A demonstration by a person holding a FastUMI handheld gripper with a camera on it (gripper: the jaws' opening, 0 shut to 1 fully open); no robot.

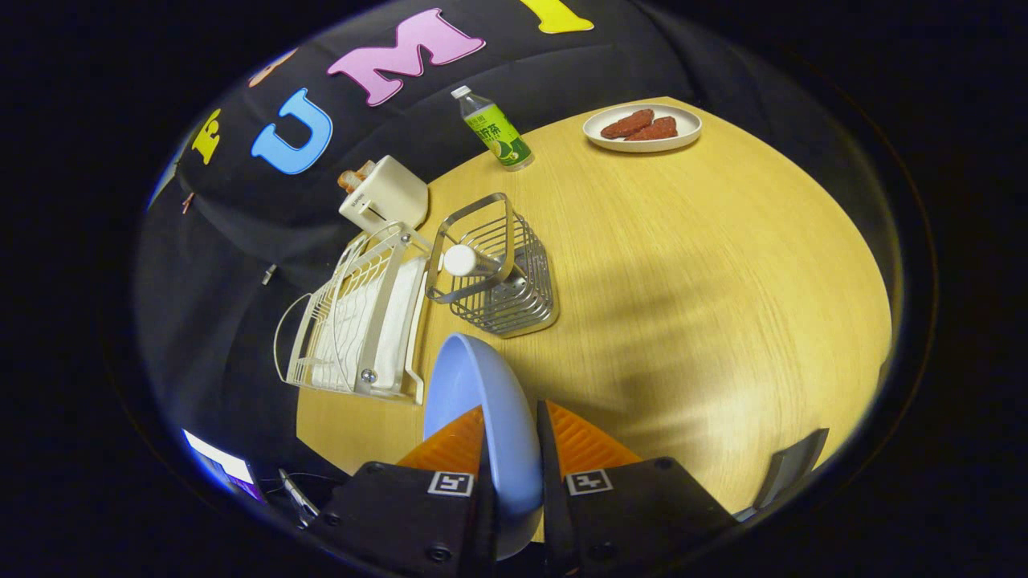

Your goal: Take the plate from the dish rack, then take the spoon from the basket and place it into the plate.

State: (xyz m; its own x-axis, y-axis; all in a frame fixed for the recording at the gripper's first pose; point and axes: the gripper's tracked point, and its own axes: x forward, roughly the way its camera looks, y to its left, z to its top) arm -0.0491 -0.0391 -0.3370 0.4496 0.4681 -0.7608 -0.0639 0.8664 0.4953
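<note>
The jaws are clamped on the pale blue plate (482,417), which stands on edge between the two fingers (454,449), its rim pinched on both sides and its hollow face turned toward the rack side. The gripper (511,449) holds the plate up over the near part of the round wooden desk (723,305), clear of the white wire dish rack (361,321) that sits just beyond and to one side of the fingers, at the edge of the desk.

Right beside the dish rack stands the metal wire basket (506,281), square and open-topped. The spoon (474,262) is in it, leaning, with its rounded white handle end poking up above the rim.

Behind the dish rack sits a small white box-like appliance (385,197) with something brownish sticking out of its far side; it looks like a toaster, though I can't be sure. Farther back on the desk a green-labelled bottle (496,128) with a white cap stands upright, well apart from the basket. At the far end of the desk lies a white oval dish (642,138) carrying two reddish-brown pieces of food (642,126) side by side.

A broad soft shadow falls across the desk ahead of the fingers.
</note>
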